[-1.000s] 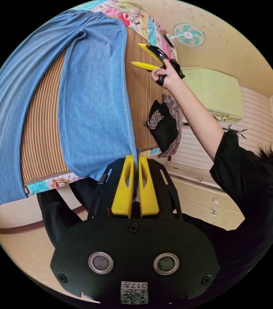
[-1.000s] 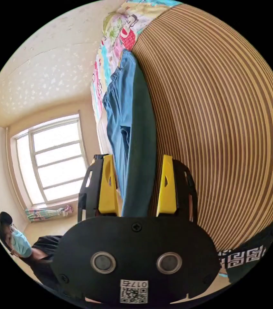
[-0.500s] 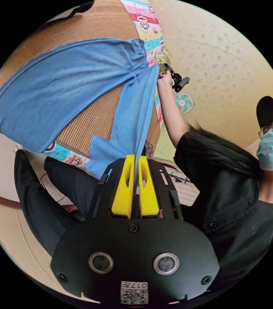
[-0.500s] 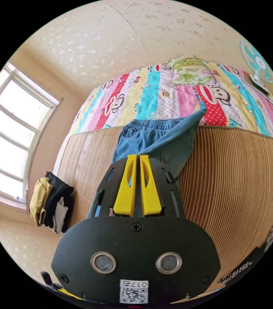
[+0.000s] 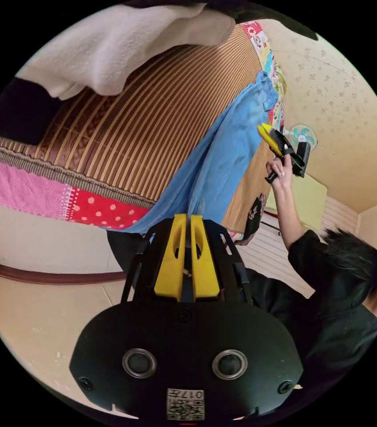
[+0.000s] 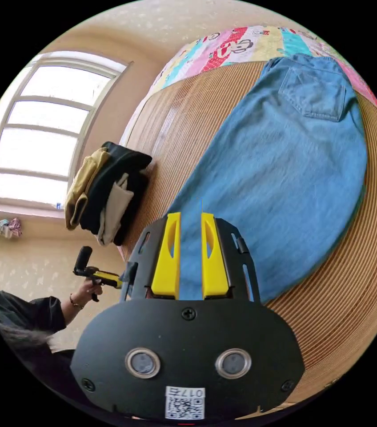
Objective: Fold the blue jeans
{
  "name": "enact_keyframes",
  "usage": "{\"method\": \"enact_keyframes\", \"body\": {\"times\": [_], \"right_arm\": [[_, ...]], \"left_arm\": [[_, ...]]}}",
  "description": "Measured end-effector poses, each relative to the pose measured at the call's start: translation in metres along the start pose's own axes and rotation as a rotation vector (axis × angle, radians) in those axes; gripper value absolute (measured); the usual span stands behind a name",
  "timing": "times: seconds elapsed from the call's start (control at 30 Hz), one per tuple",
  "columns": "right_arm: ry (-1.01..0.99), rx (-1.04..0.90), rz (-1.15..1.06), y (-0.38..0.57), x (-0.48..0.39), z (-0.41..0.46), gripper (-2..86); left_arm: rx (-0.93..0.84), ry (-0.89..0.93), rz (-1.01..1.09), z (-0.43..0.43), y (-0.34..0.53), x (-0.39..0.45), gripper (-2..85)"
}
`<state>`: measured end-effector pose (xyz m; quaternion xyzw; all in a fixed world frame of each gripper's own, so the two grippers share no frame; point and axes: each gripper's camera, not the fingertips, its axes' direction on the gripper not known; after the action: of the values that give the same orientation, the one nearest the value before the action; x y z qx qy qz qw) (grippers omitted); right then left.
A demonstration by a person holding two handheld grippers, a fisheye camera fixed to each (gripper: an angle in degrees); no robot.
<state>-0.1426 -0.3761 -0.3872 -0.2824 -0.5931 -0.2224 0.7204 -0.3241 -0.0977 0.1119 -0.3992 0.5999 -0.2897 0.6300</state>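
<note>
Striped bamboo mat (image 6: 330,284) across right gripper view's right half, carrying blue jeans (image 6: 282,178) now doubled leg over leg, back pocket at upper right; 0.5 s ago only the waistband showed. Lengthwise fold judged done, crosswise fold next. Left gripper (image 5: 185,222), lower centre of its view, clamped on hem. Right gripper (image 6: 190,220) parted slightly, released.

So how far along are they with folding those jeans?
Looks about a third done. The blue jeans lie on the striped mat with one leg over the other, back pocket up: the lengthwise fold seems made. In hand: the left gripper is shut on the hem end at the bed's edge, while the right gripper has slightly parted jaws over the cloth. Left: the crosswise folds.
</note>
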Motion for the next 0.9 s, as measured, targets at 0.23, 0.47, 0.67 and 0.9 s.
{"method": "enact_keyframes", "body": {"times": [0.23, 0.47, 0.67, 0.9], "right_arm": [[-0.184, -0.137, 0.397, 0.145, 0.017, 0.061, 9.3], [-0.375, 0.001, 0.414, 0.178, 0.022, 0.099, 7.9], [-0.461, -0.067, 0.352, 0.188, 0.01, 0.118, 1.9], [-0.407, -0.106, 0.304, 0.221, 0.024, 0.113, 1.1]], "left_arm": [[-0.09, 0.035, 0.024, -0.009, -0.002, 0.002, -0.8], [-0.21, -0.062, 0.096, -0.007, -0.012, 0.017, -0.9], [-0.321, 0.165, 0.263, -0.016, 0.005, 0.026, -0.8], [-0.312, 0.04, 0.34, -0.025, 0.03, 0.0, -0.2]]}}
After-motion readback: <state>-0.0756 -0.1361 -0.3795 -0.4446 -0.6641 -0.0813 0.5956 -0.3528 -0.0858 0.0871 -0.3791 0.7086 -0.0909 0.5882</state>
